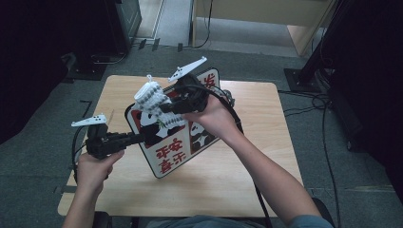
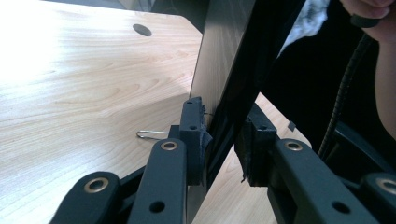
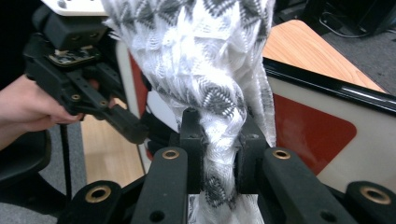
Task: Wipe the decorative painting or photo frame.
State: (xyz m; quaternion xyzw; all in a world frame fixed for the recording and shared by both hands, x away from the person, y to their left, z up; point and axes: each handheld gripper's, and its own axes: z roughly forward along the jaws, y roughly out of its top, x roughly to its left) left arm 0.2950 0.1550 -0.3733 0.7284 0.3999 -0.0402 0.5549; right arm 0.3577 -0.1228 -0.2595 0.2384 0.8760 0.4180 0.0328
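- The left gripper (image 1: 135, 138) grips the near-left edge of a framed panda picture (image 1: 177, 142), holding it tilted above the wooden table (image 1: 228, 166).
- In the left gripper view, its jaws stand on either side of the thin dark frame (image 2: 224, 116); one pad (image 2: 194, 135) presses the back face, the other sits at the front rim.
- A small wire clip (image 2: 152, 134) lies on the table just beyond those jaws.
- The right gripper (image 1: 166, 108) clenches a white cloth (image 1: 151, 97) with a grey zigzag pattern.
- In the right gripper view, the cloth (image 3: 210, 93) is bunched and twisted between the jaws, rising above them and hanging below.
- The cloth rests against the picture's front face, over the panda near its upper-left part.
- The picture (image 3: 327, 121) shows red and white panels behind the cloth.
- The left gripper (image 3: 135, 128) appears there at the frame's edge, held by a hand (image 3: 28, 107).
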